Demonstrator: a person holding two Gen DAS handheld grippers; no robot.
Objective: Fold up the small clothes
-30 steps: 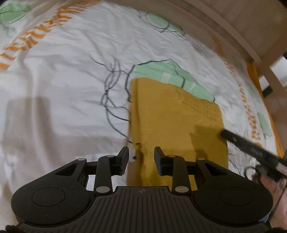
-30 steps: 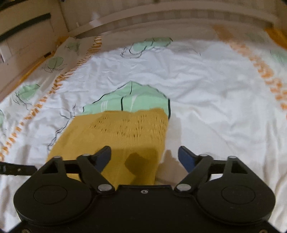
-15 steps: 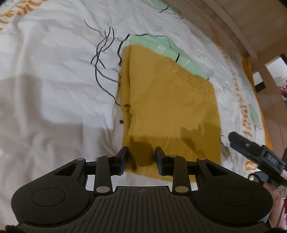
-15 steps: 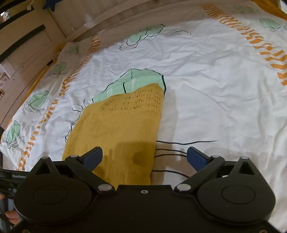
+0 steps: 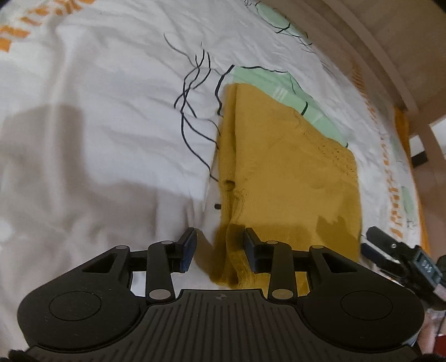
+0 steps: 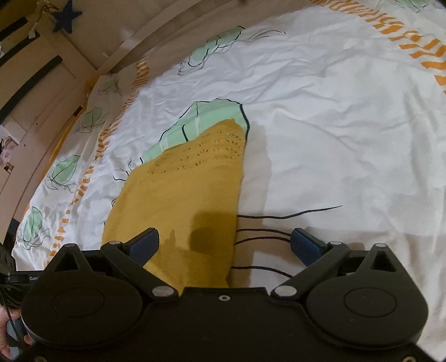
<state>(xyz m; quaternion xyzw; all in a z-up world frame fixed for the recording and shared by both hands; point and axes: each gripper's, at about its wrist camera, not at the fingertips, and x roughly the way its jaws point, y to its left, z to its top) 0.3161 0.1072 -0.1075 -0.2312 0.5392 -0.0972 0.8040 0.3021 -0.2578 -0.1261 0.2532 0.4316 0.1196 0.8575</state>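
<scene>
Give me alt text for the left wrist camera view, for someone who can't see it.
A mustard-yellow knitted garment lies flat on a white bedsheet printed with green shapes, black lines and orange dashes. The left gripper is low over the garment's near corner, its jaws opening around a bunched edge of the knit. The right gripper enters at the right edge.

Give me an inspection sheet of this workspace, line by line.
Surface: white bedsheet, wrinkled, printed with green shapes, orange dashes and black lines.
Job's things: mustard knit garment lying flat and folded, openwork band at its far end.
Clutter: nothing seen.
Grippers: left hand-held gripper jaws opening, the garment's near left corner between them, pads not pressing; right hand-held gripper wide open over the garment's near right edge.
Cables: nothing seen for certain.
Surroundings: wooden bed frame; blue star on the wall.
</scene>
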